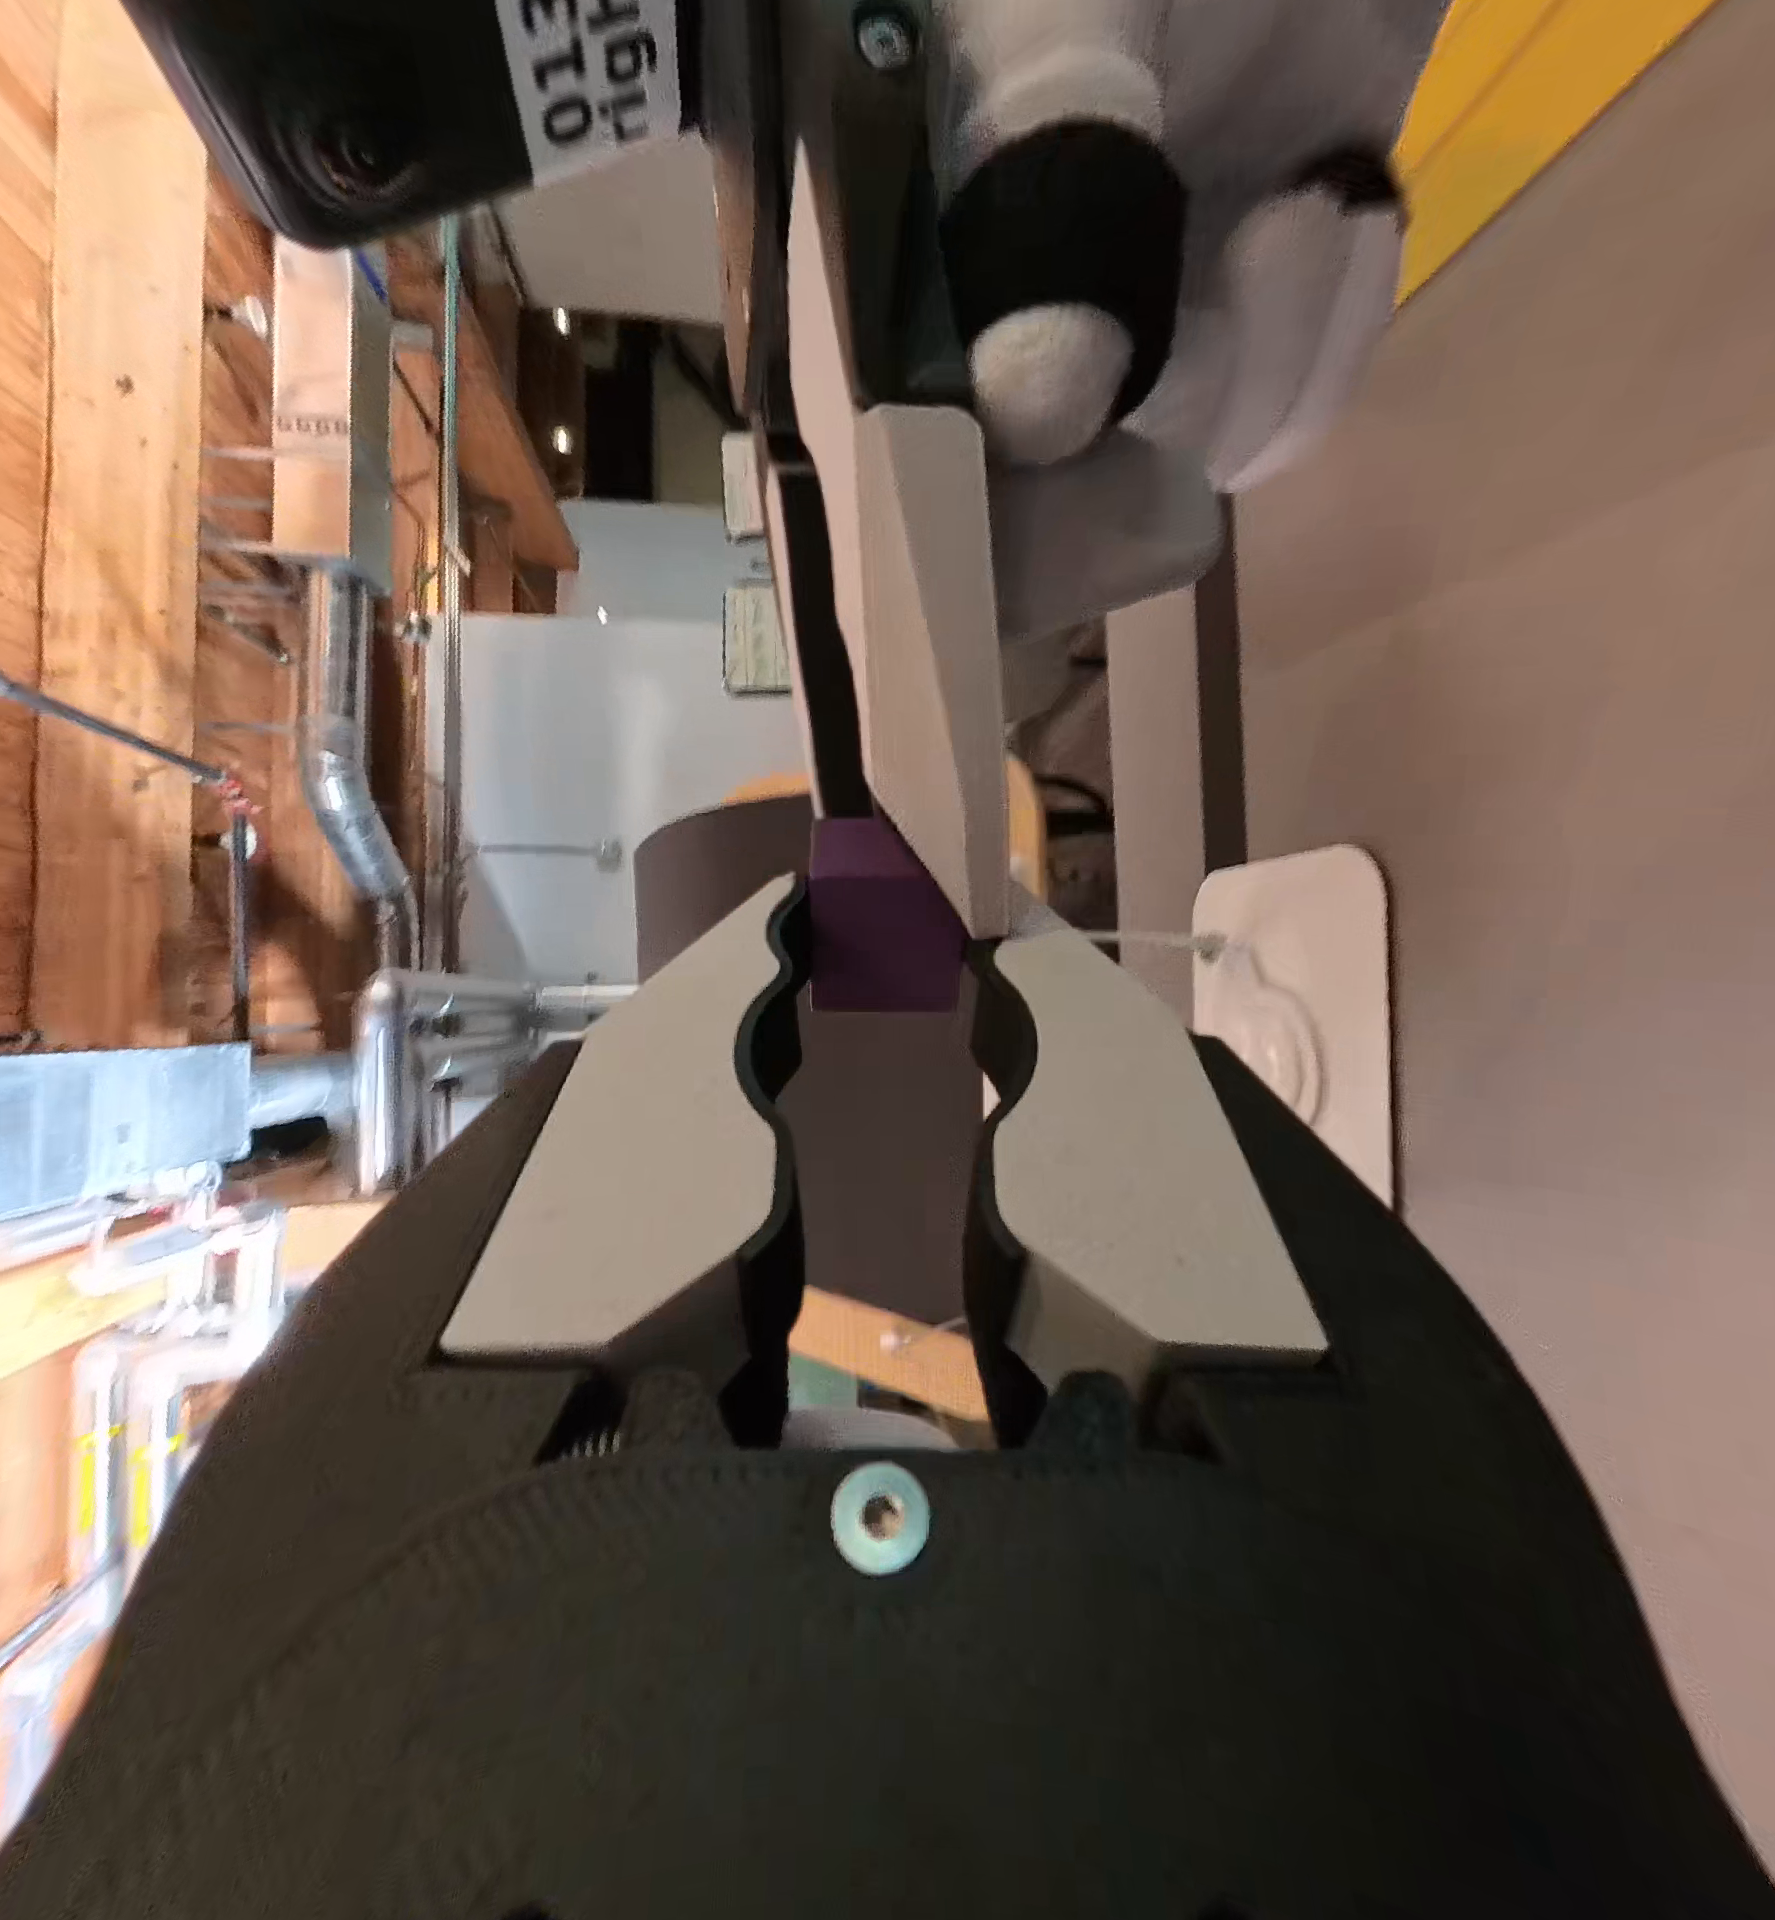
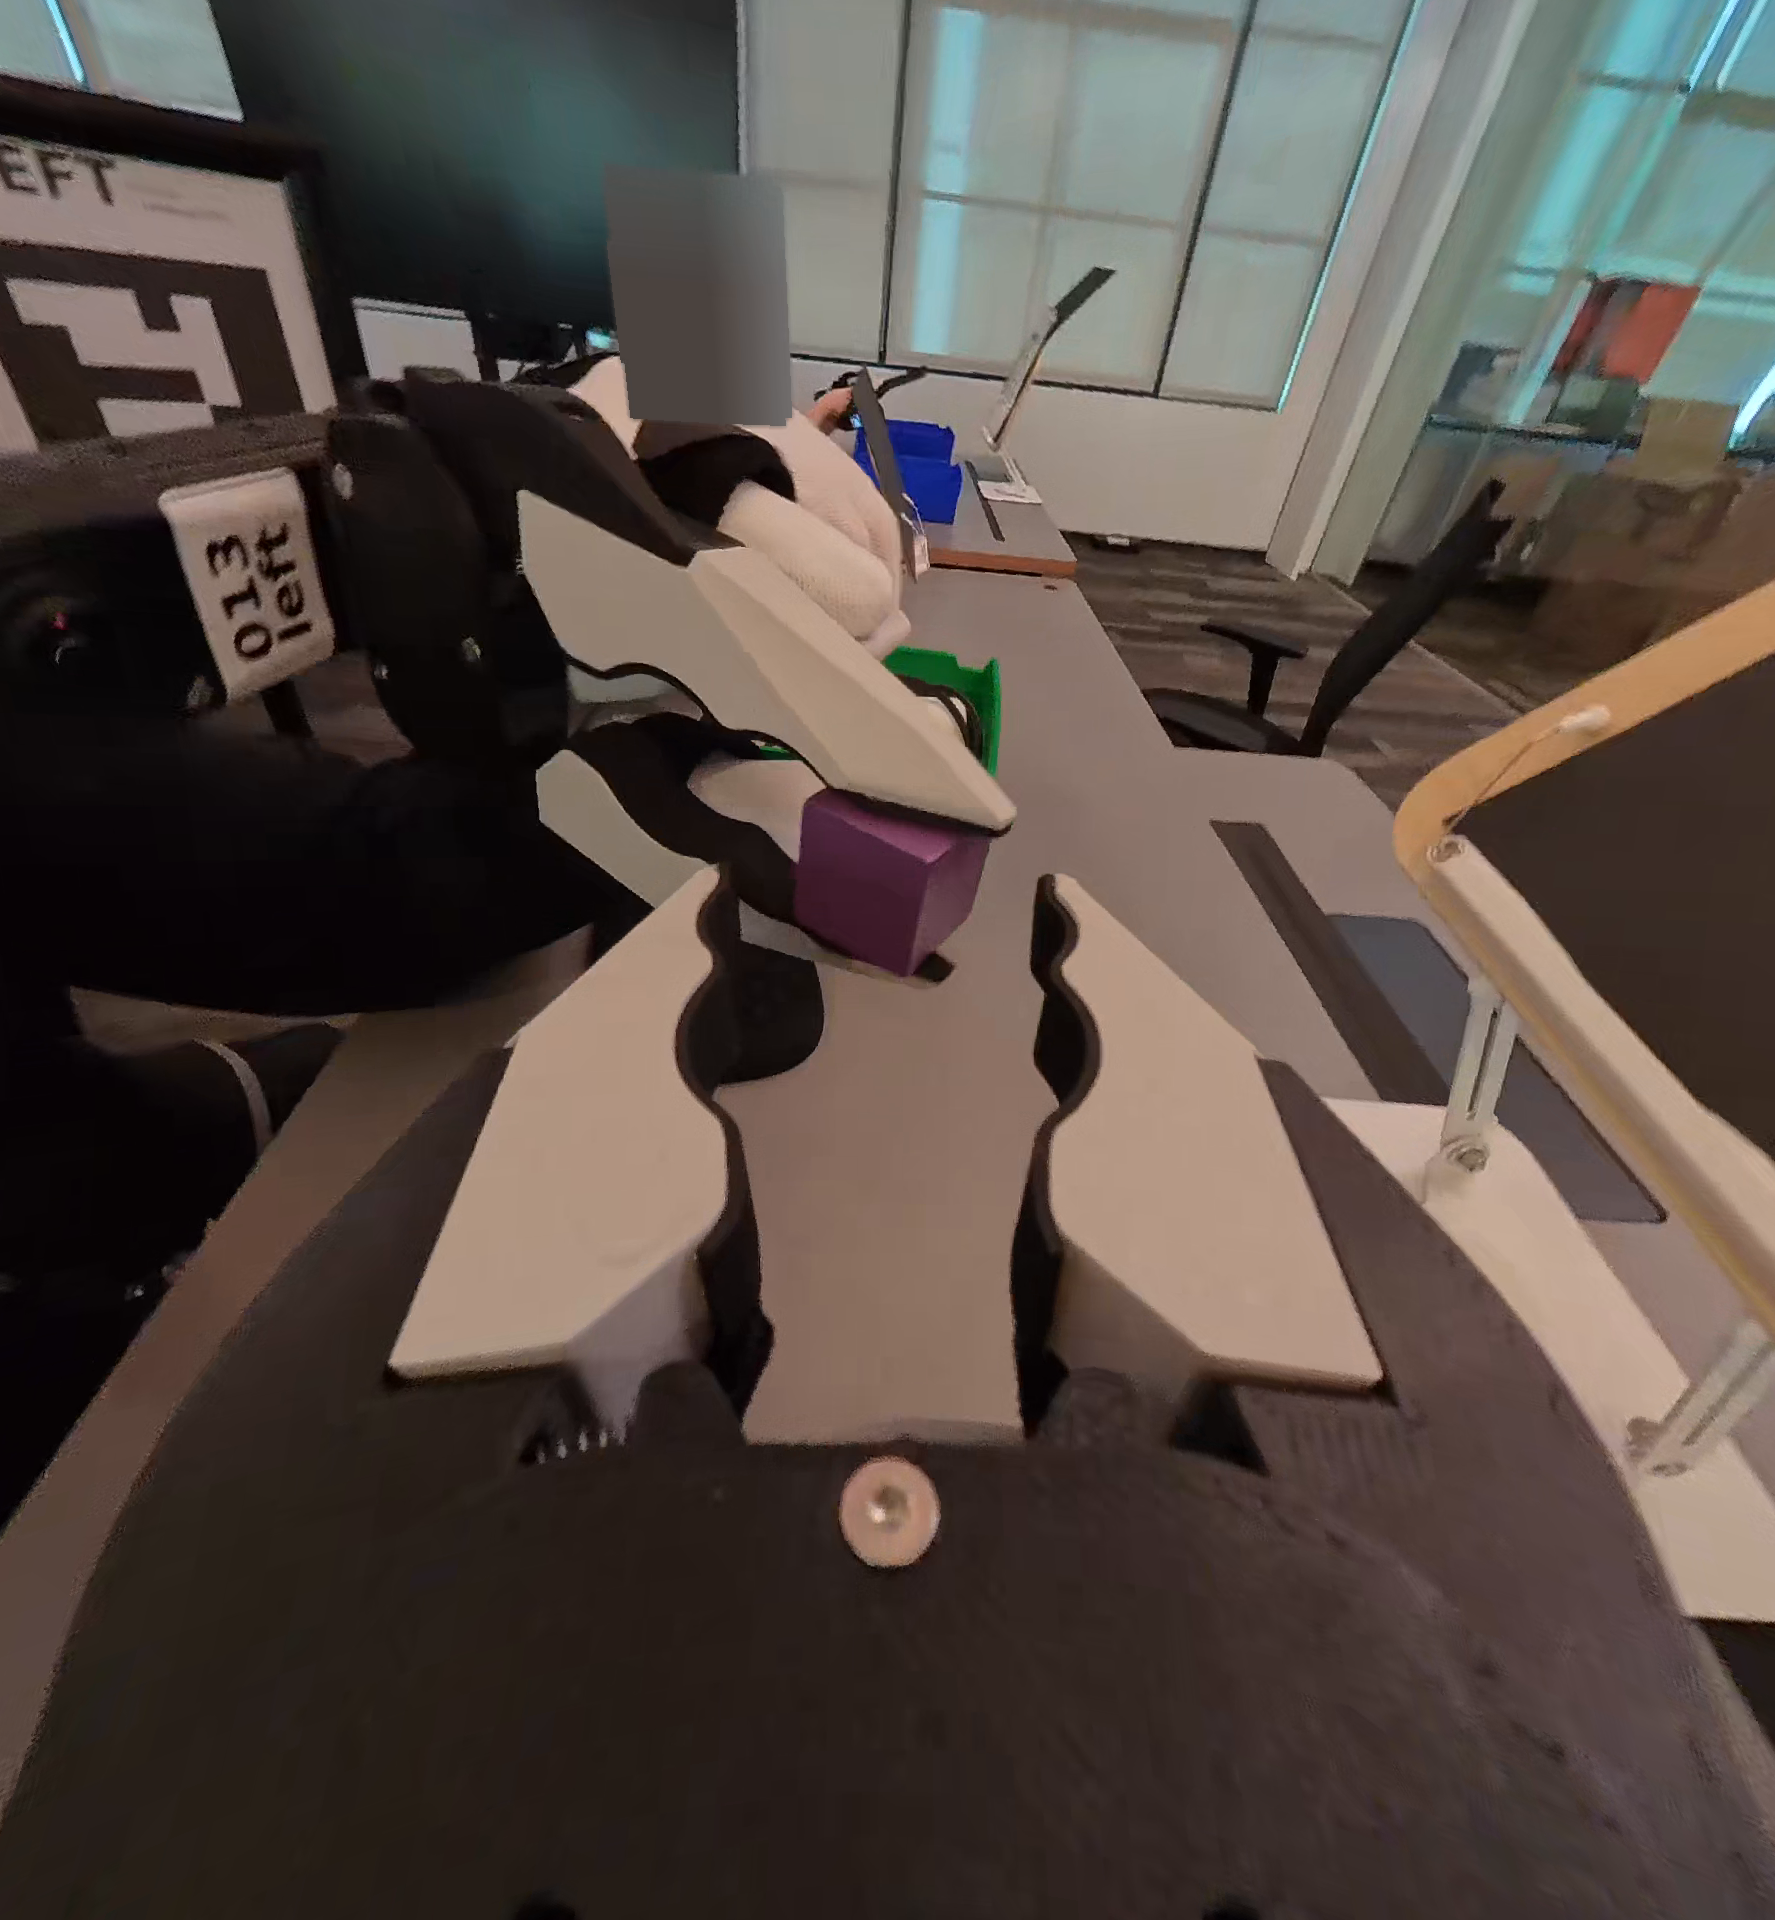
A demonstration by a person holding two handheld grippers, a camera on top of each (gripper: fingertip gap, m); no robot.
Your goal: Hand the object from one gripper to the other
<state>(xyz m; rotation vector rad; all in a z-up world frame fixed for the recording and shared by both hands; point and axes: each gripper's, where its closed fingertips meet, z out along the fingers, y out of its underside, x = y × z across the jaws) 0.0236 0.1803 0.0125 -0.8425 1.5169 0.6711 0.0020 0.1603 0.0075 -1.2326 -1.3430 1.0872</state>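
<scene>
A small purple cube is held in the air above the grey table. My left gripper comes in from the left, turned on its side, and is shut on the cube with one finger above it and one below. In the left wrist view the cube sits between that gripper's two tips. My right gripper is open. Its tips stand on either side of the cube, the left tip close to it and the right tip apart. Its fingers reach down to the cube in the left wrist view.
A green bin sits on the table behind the cube, with blue bins farther back. A dark board with a wooden rim on a white base stands at the right. A black office chair is beyond the table. White-gloved hands hold the grippers.
</scene>
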